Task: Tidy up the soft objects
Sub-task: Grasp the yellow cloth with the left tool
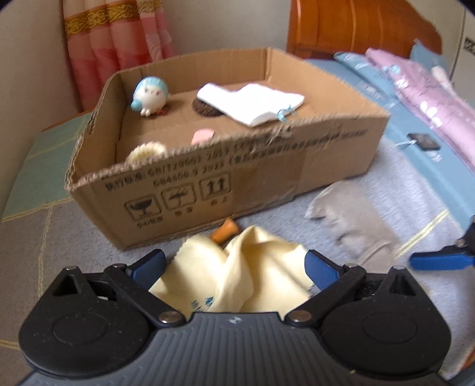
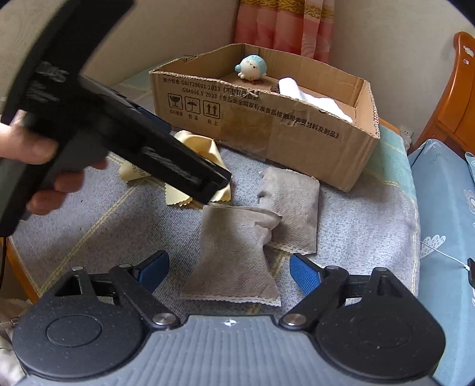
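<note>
My left gripper (image 1: 236, 265) is open, its blue fingers standing either side of a crumpled pale yellow cloth (image 1: 237, 276) that lies on the grey bedspread. In the right wrist view a hand (image 2: 44, 154) holds this tool over the yellow cloth (image 2: 204, 148). My right gripper (image 2: 230, 271) is open too, and a rumpled grey cloth (image 2: 237, 237) lies flat between its pads without touching them. Behind both stands an open cardboard box (image 1: 237, 178) holding a blue-and-white plush toy (image 1: 151, 95), a folded white cloth (image 1: 252, 104) and a few small soft pieces.
A small orange object (image 1: 225, 233) lies against the box's front wall. A dark phone on a white cable (image 1: 423, 141) rests on the blue bedding at right, beside pink bedclothes. A wooden headboard (image 1: 356, 26) and a pink curtain (image 1: 112, 44) stand behind.
</note>
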